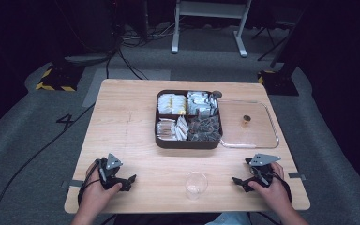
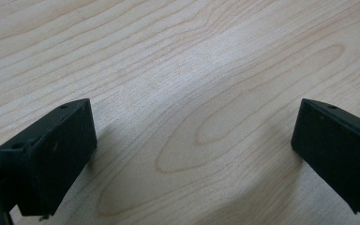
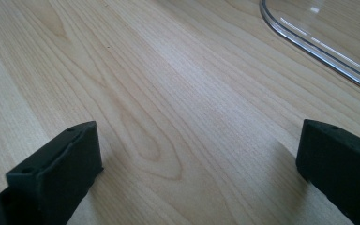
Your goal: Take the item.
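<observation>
Resting on the pale wooden bench (image 1: 136,136), your left gripper (image 1: 130,181) and right gripper (image 1: 236,180) hold their jaws released, flanking the clear plastic cup (image 1: 196,184); the dark four-compartment tray (image 1: 188,143) lies beyond.

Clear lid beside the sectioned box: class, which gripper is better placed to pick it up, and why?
Probably the right gripper. The clear lid lies right of the box, directly ahead of it; the left gripper would have to cross past the cup.
</observation>
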A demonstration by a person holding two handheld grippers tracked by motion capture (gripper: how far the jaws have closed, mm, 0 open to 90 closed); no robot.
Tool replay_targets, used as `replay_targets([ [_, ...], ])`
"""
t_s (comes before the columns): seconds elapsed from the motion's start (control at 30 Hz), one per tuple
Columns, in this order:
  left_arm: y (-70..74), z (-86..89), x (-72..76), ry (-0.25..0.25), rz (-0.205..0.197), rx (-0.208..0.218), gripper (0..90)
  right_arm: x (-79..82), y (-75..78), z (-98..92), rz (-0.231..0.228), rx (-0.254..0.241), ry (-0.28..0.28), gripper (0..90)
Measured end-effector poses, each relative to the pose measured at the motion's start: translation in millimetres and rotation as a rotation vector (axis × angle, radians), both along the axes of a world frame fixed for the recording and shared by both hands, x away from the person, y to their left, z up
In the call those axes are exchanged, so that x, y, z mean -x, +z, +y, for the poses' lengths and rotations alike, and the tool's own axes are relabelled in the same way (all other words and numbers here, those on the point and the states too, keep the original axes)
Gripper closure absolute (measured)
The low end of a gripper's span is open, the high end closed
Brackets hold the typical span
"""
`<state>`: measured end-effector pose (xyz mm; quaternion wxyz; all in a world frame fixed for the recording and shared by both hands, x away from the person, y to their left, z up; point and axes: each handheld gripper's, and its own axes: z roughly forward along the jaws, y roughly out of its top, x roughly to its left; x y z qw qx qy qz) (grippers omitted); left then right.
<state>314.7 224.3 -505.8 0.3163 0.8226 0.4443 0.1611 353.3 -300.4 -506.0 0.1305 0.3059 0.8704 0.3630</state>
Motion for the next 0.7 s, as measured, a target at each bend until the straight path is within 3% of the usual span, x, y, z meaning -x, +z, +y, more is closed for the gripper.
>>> replay_targets([
  [0.3, 0.9, -4.8, 2.1, 0.069, -0.004, 0.013, 4.9, 1.2, 0.0, -0.2, 0.001, -0.001, -0.015, 0.4],
  [0.4, 6.0, -4.4, 1.2, 0.087, 0.0, 0.01, 21.7, 1.0, 0.1, -0.5, 0.003, -0.001, -0.021, 0.4],
  [0.5, 10.2, -5.4, 1.6, 0.085, 0.022, -0.003, 28.7, 0.8, 0.0, -0.6, 0.002, -0.001, -0.022, 0.4],
  [0.57, 11.5, -6.2, 2.0, 0.087, 0.019, 0.005, 30.4, 0.5, 0.0, -0.6, 0.001, 0.0, -0.023, 0.5],
  [0.63, 19.6, -8.1, 3.6, 0.097, 0.027, 0.053, 33.3, 0.3, 0.0, -0.5, 0.001, 0.0, -0.025, 0.4],
  [0.7, 25.2, -9.3, 4.9, 0.104, 0.016, 0.067, 33.2, 0.3, 0.0, -0.5, 0.001, 0.0, -0.026, 0.4],
])
